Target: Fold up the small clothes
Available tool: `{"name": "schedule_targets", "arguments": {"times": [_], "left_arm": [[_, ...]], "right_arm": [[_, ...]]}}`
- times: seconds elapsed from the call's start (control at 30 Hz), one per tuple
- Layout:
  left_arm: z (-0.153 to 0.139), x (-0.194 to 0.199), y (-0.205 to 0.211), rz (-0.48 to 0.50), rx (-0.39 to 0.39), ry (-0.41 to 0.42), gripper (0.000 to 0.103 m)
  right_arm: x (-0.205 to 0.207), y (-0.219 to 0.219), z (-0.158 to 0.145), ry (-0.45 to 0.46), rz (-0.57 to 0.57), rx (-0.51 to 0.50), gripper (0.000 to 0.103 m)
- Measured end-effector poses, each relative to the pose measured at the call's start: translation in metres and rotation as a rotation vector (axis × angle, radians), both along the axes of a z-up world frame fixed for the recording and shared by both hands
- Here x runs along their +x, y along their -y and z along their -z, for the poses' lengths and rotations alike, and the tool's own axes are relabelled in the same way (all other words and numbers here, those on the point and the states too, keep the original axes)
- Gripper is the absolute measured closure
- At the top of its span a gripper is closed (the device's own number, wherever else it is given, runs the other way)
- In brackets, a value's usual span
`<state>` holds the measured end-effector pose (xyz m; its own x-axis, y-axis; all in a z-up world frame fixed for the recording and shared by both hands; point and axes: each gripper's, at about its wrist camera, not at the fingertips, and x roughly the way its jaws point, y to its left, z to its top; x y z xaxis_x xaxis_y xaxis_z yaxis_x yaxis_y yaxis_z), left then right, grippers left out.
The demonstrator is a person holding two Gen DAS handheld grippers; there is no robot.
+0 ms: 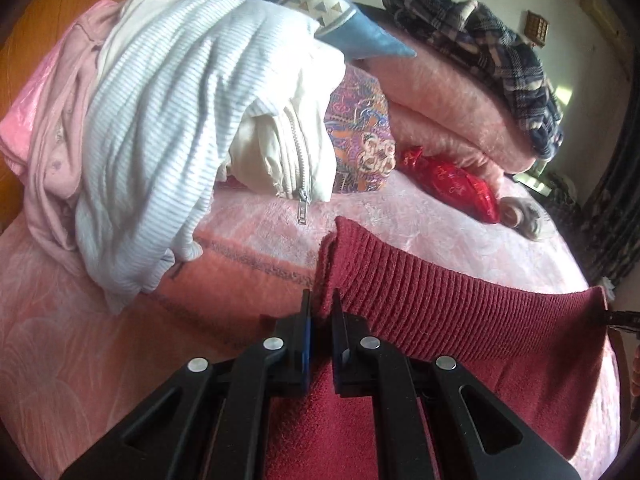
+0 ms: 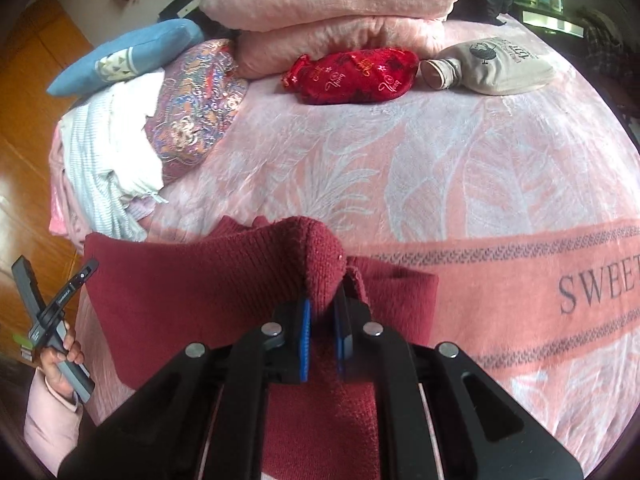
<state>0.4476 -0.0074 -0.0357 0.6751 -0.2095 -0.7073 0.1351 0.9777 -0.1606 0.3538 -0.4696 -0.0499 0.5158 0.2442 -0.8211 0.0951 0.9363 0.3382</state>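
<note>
Dark red knitwear point(image 1: 440, 308) is pinched in both closed grippers, left gripper point(image 1: 320, 320) and right gripper point(image 2: 324, 316), at lower centre, over a pink bedspread point(image 2: 440, 168) backed by piled clothes point(image 1: 160, 120).

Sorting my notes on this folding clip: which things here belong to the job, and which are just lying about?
In the job:
- maroon knit garment
- left tool
- right tool

Lying about:
- red pouch
- blue cushion
- folded pink blankets
- heap of pale clothes

"SWEET" on pink bedspread point(image 2: 520, 292); gold script on red pouch point(image 2: 352, 76), unreadable
</note>
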Motion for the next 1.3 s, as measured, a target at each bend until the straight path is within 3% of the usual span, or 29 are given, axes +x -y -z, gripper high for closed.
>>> {"name": "schedule_targets", "arguments": {"times": [0.23, 0.67, 1.0, 1.07, 1.1, 1.13, 1.2, 1.3], "left_arm": [[0.042, 0.031, 0.012, -0.009, 0.087, -0.063, 0.095], [0.100, 0.056, 0.015, -0.001, 0.129, -0.187, 0.095], [0.111, 0.066, 0.021, 0.020, 0.172, -0.242, 0.092], [0.107, 0.067, 0.022, 0.018, 0.186, -0.258, 0.087], [0.103, 0.066, 0.020, 0.011, 0.184, -0.265, 0.077], [0.096, 0.063, 0.016, 0.002, 0.162, -0.268, 0.057], [0.077, 0.050, 0.004, -0.009, 0.083, -0.249, 0.024], [0.053, 0.012, -0.017, 0.043, 0.013, -0.236, 0.021]], "right_arm": [[0.030, 0.001, 0.043, -0.066, 0.025, -0.024, 0.095], [0.047, 0.013, 0.105, -0.148, 0.062, -0.002, 0.094], [0.053, 0.018, 0.117, -0.210, 0.107, 0.023, 0.093], [0.049, 0.016, 0.109, -0.207, 0.103, -0.002, 0.080], [0.046, 0.017, 0.102, -0.199, 0.107, -0.012, 0.058], [0.041, 0.018, 0.095, -0.180, 0.107, -0.011, 0.044], [0.021, 0.020, 0.073, -0.135, 0.077, -0.006, 0.040], [-0.027, 0.018, 0.049, -0.102, -0.004, -0.010, 0.039]]}}
